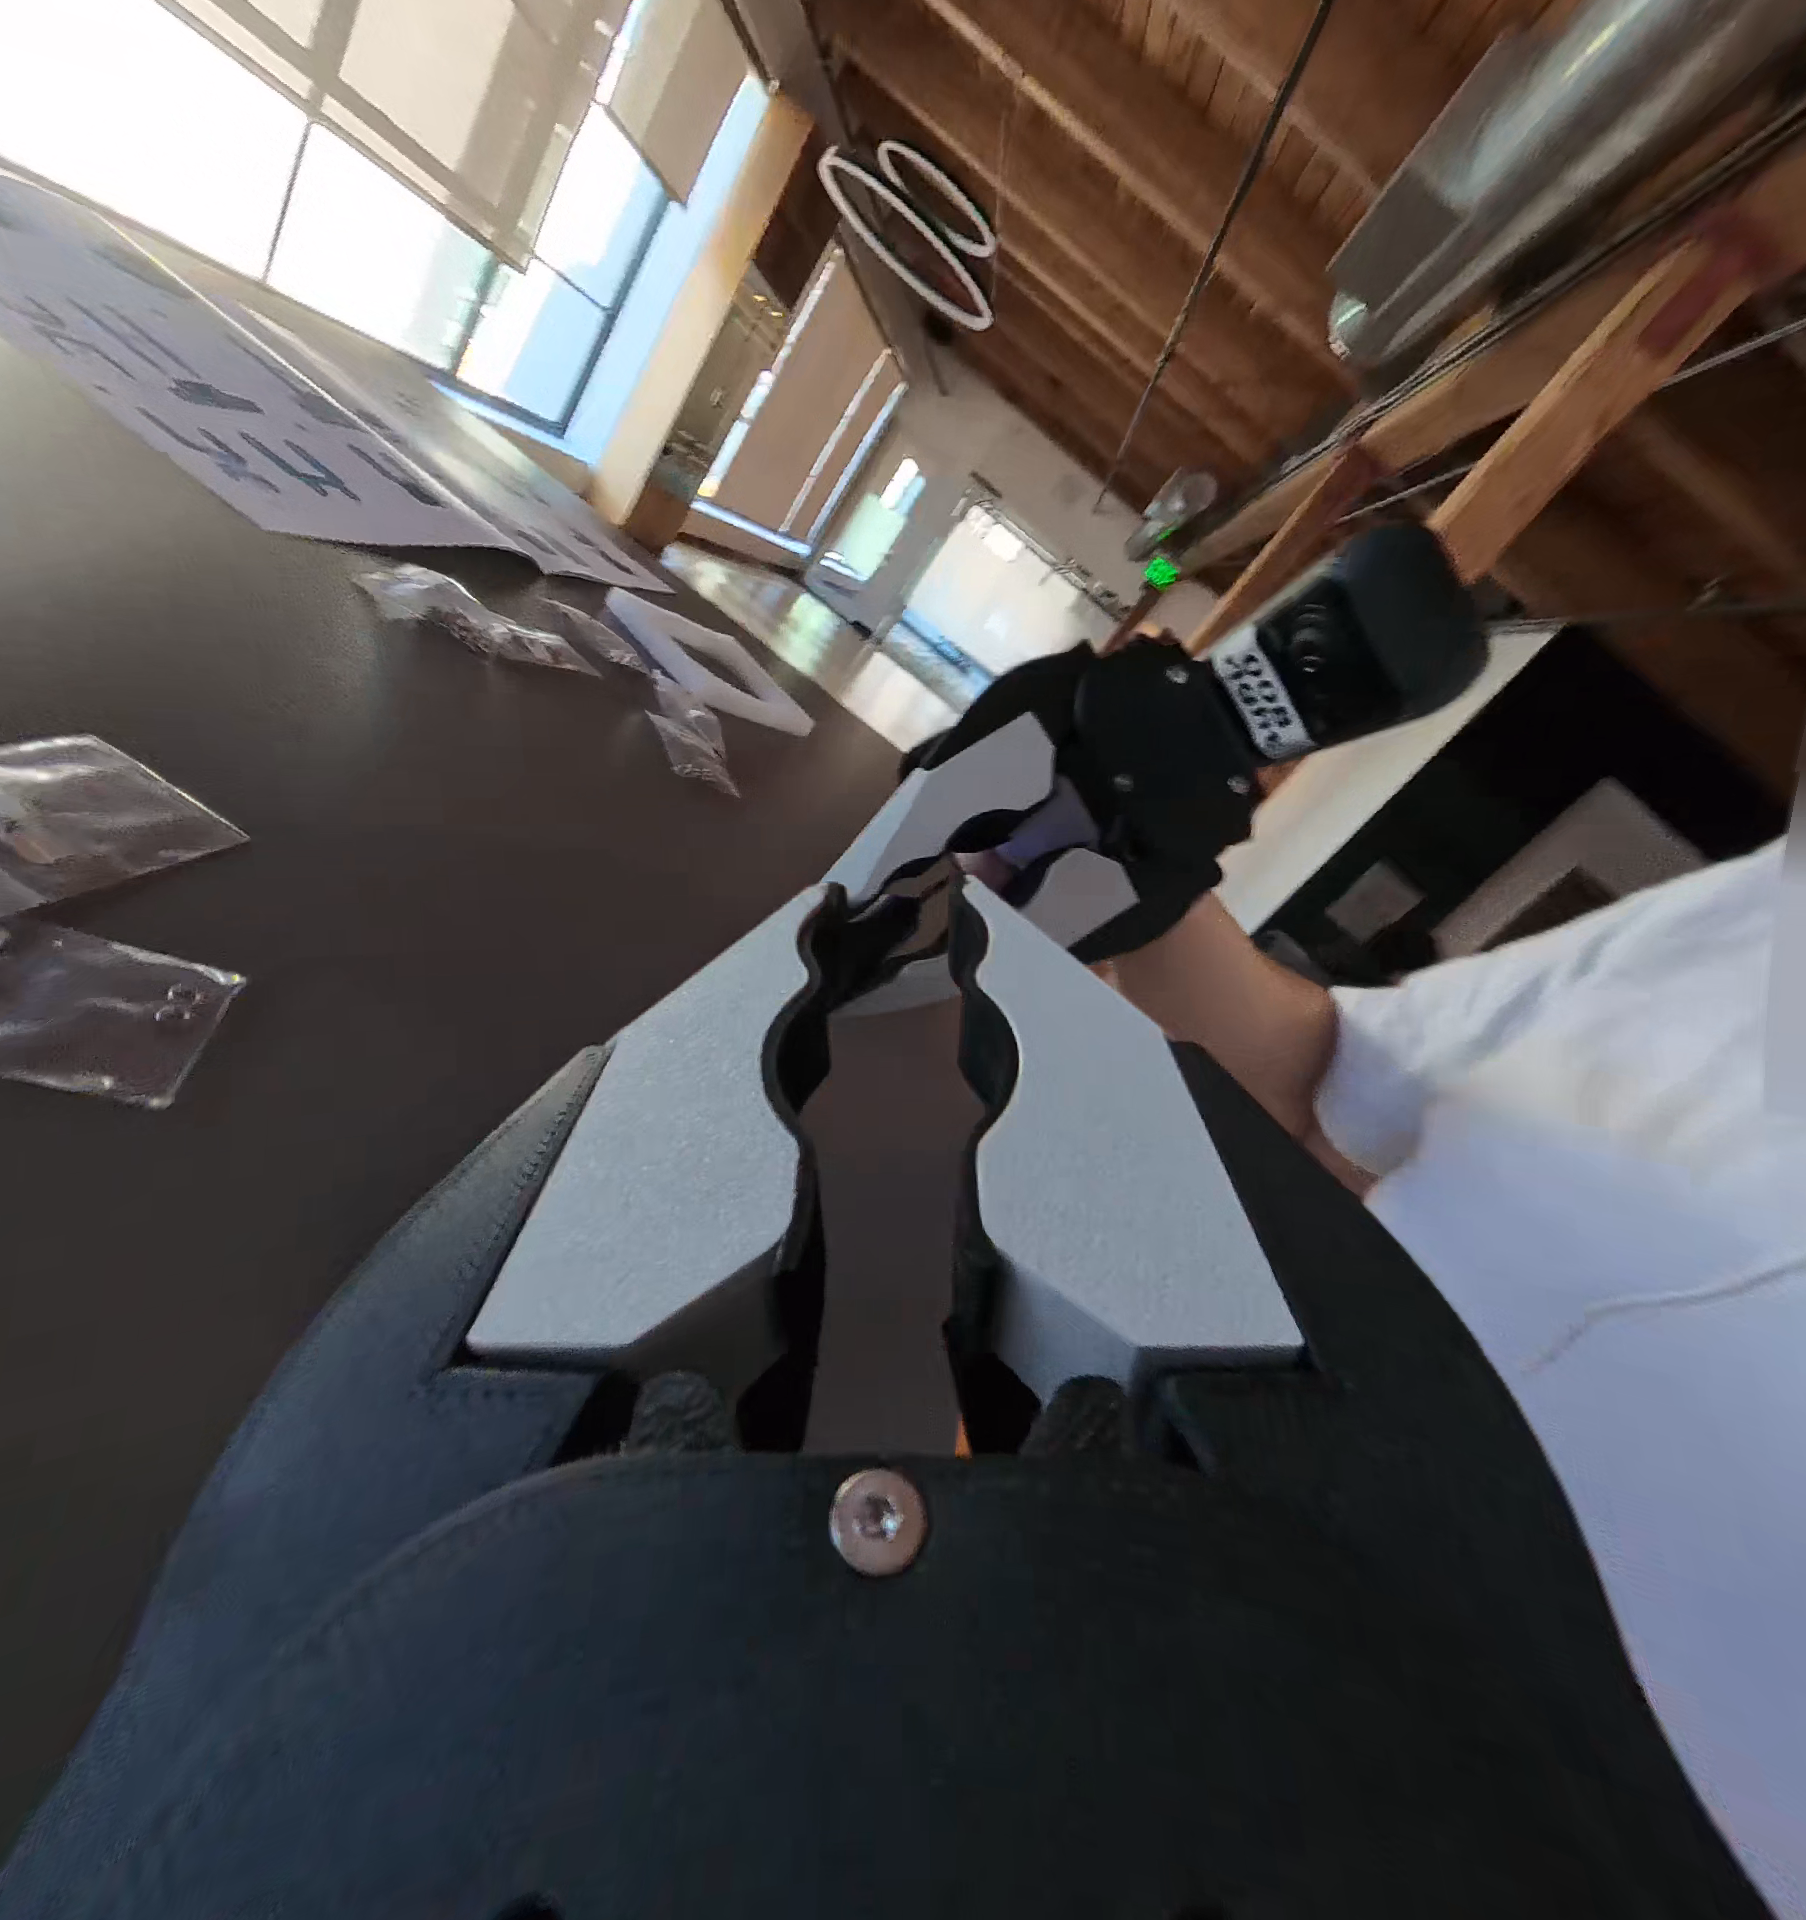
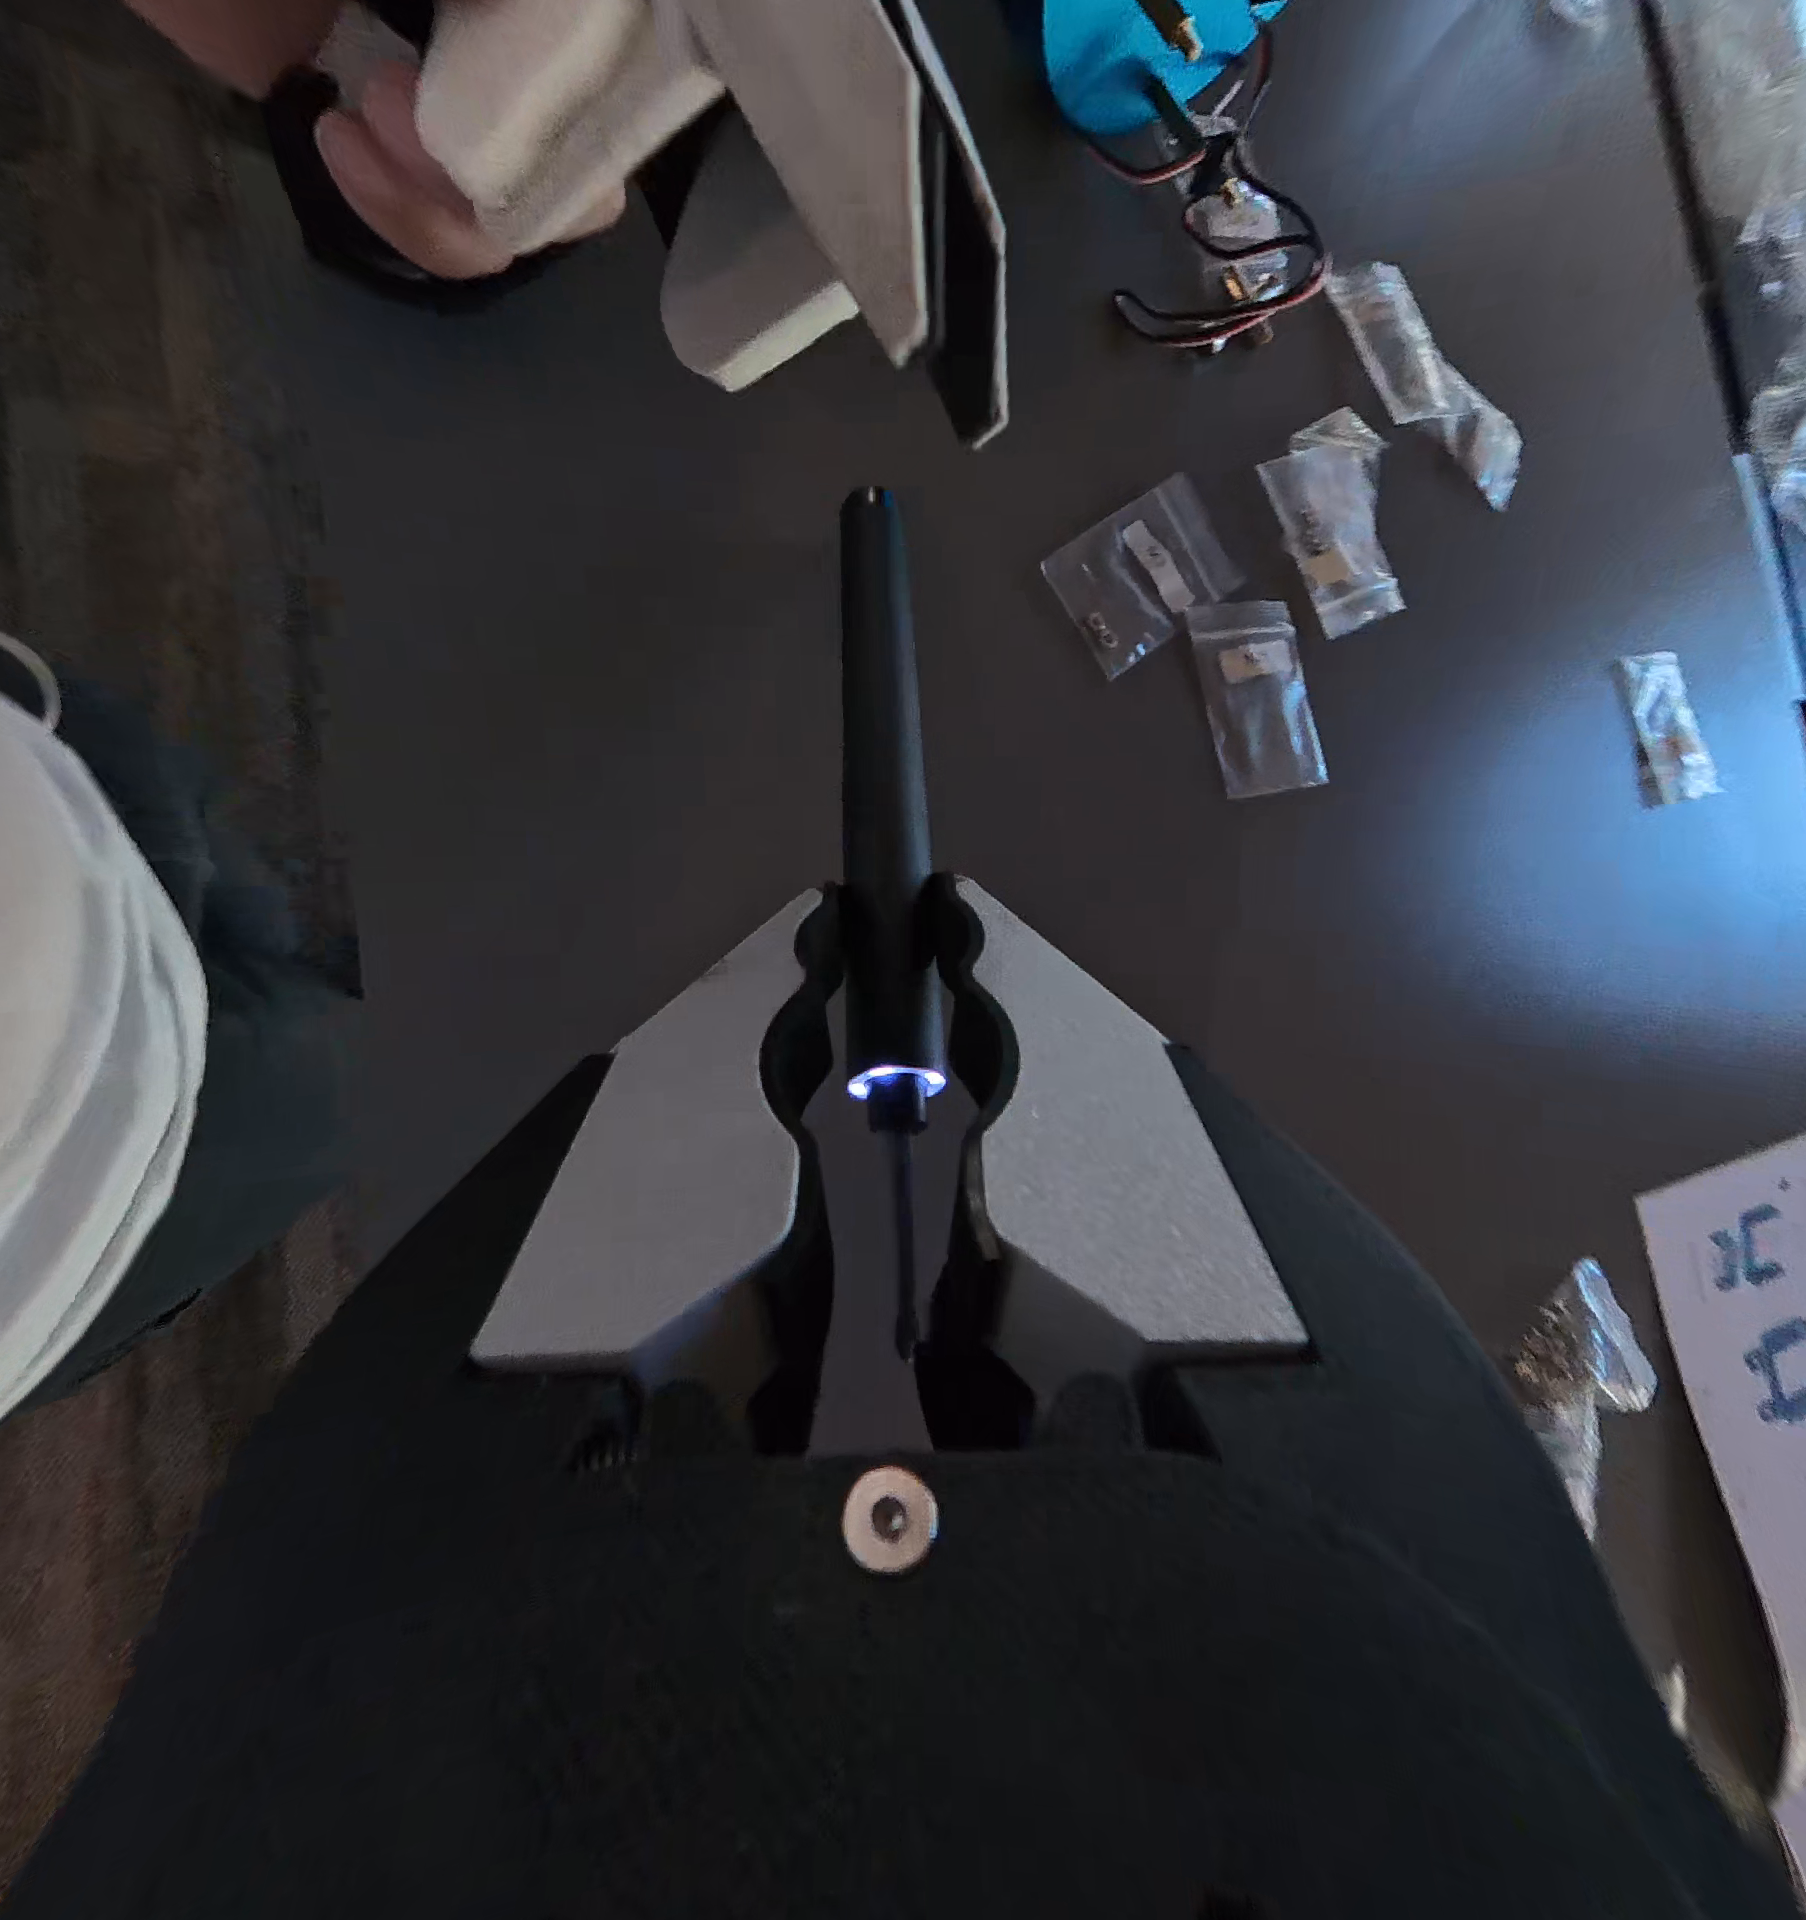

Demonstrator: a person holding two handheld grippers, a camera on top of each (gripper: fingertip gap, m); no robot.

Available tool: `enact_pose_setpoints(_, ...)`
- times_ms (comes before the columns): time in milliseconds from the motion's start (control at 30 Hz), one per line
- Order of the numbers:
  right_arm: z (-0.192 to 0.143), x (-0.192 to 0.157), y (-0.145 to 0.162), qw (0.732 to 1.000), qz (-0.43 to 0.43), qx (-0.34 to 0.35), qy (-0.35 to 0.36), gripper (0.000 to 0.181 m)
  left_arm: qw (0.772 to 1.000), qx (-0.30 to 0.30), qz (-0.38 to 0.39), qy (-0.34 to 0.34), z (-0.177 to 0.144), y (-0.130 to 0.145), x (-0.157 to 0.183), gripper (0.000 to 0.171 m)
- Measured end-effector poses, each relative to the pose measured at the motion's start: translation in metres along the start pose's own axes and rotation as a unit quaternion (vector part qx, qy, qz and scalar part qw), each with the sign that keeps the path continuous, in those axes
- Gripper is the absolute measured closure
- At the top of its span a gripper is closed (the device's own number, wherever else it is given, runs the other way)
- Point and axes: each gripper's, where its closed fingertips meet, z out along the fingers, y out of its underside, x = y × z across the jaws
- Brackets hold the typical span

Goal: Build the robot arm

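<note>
My right gripper [image 2: 883,899] is shut on a slim black electric screwdriver [image 2: 878,727]. Its body sticks forward above the dark table [image 2: 566,623]. Its lit ring and thin bit [image 2: 904,1247] point back between the fingers. My left gripper [image 1: 897,909] is empty, its jaws a narrow gap apart, raised above the table [image 1: 359,935] and aimed at the right gripper [image 1: 920,831] close ahead. The left gripper also shows in the right wrist view [image 2: 930,353], at the top, held by a hand [image 2: 400,177].
Several small clear bags lie on the table [image 2: 1257,696] [image 1: 78,821]. A blue part [image 2: 1117,52] with red-black wires [image 2: 1231,260] lies at the far edge. A white card with blue marks [image 2: 1772,1403] [image 1: 203,395] and a white frame piece [image 1: 712,665] lie nearby. A white sleeve [image 1: 1605,1143] fills the right. Some 8 cm of space lies between my two pairs of fingers.
</note>
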Motion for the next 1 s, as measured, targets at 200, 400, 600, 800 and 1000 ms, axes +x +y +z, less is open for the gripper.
enact_pose_setpoints(200,-0.020,-0.003,0.024,0.999,-0.034,-0.005,0.034,0.164,0.995,0.027,0.034,-0.085,0.005,0.012,0.007,0.155)
enact_pose_setpoints(400,-0.037,-0.012,0.025,0.999,-0.053,0.004,0.013,0.164,0.969,0.072,-0.198,-0.130,0.022,0.060,0.016,0.151)
enact_pose_setpoints(600,-0.054,-0.013,0.035,0.997,-0.081,0.014,-0.005,0.164,0.916,0.174,-0.334,-0.139,0.057,0.073,0.001,0.139)
enact_pose_setpoints(800,-0.045,0.002,0.084,0.995,-0.023,0.022,-0.092,0.164,0.919,0.168,-0.298,-0.198,0.082,0.083,-0.001,0.151)
enact_pose_setpoints(1000,-0.022,0.023,0.105,0.992,0.026,0.028,-0.118,0.163,0.903,0.196,-0.278,-0.263,0.057,0.102,0.006,0.149)
